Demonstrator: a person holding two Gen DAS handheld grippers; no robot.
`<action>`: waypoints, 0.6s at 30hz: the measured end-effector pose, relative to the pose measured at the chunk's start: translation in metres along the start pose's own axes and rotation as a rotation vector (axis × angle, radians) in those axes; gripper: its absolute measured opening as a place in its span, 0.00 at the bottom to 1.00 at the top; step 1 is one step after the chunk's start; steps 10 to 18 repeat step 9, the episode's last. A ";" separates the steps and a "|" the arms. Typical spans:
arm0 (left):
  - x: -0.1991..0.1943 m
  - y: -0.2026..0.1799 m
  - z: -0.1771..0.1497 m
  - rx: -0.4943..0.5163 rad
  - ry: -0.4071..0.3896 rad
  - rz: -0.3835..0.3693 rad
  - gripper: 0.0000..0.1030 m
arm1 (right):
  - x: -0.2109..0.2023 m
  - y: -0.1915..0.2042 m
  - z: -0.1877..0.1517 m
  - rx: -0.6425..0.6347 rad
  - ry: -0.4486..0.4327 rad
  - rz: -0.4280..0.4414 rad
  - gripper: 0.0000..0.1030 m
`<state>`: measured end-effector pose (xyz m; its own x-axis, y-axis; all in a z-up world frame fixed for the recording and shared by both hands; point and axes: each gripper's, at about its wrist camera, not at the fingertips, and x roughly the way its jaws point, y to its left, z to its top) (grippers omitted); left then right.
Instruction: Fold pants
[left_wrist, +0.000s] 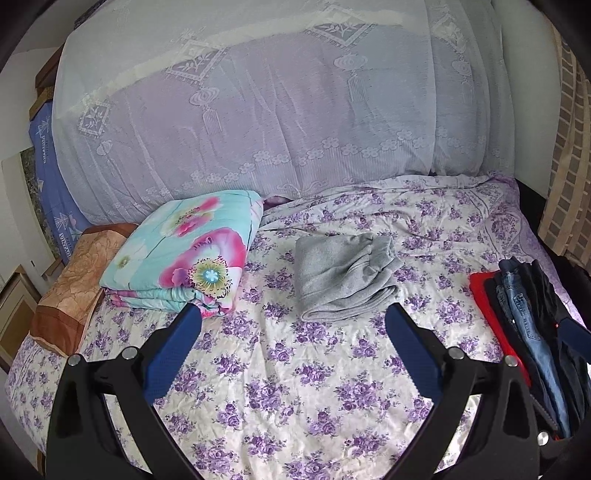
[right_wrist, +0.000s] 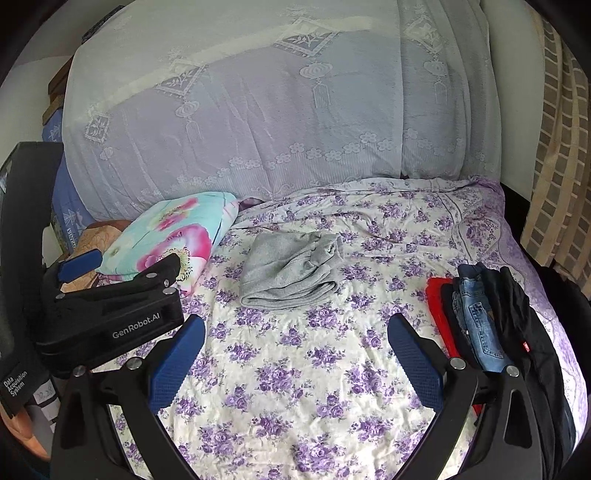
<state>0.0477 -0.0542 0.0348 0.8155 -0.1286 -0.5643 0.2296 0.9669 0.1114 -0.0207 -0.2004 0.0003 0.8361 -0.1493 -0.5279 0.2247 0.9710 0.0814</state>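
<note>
Grey pants (left_wrist: 345, 278) lie folded in a compact bundle on the floral bed sheet (left_wrist: 295, 387), also in the right wrist view (right_wrist: 291, 271). A pile of unfolded garments, blue jeans (left_wrist: 521, 310) among black and red cloth, lies at the bed's right edge, and shows in the right wrist view (right_wrist: 476, 321). My left gripper (left_wrist: 293, 317) is open and empty, held above the sheet short of the grey pants. My right gripper (right_wrist: 297, 326) is open and empty, also short of the pants. The left gripper's body (right_wrist: 110, 314) shows at the left of the right wrist view.
A folded turquoise and pink flowered quilt (left_wrist: 184, 254) sits left of the pants, on a brown pillow (left_wrist: 74, 280). A large stack under a white lace cover (left_wrist: 258, 110) fills the far side of the bed. A checked curtain (left_wrist: 569, 166) hangs at the right.
</note>
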 end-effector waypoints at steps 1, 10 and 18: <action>0.002 0.000 0.001 -0.001 0.007 0.014 0.95 | 0.001 0.000 0.000 0.000 -0.002 0.002 0.97; 0.019 0.006 0.001 -0.031 0.064 0.045 0.95 | 0.009 0.000 0.003 -0.003 0.009 0.014 0.97; 0.019 0.006 0.001 -0.031 0.064 0.045 0.95 | 0.009 0.000 0.003 -0.003 0.009 0.014 0.97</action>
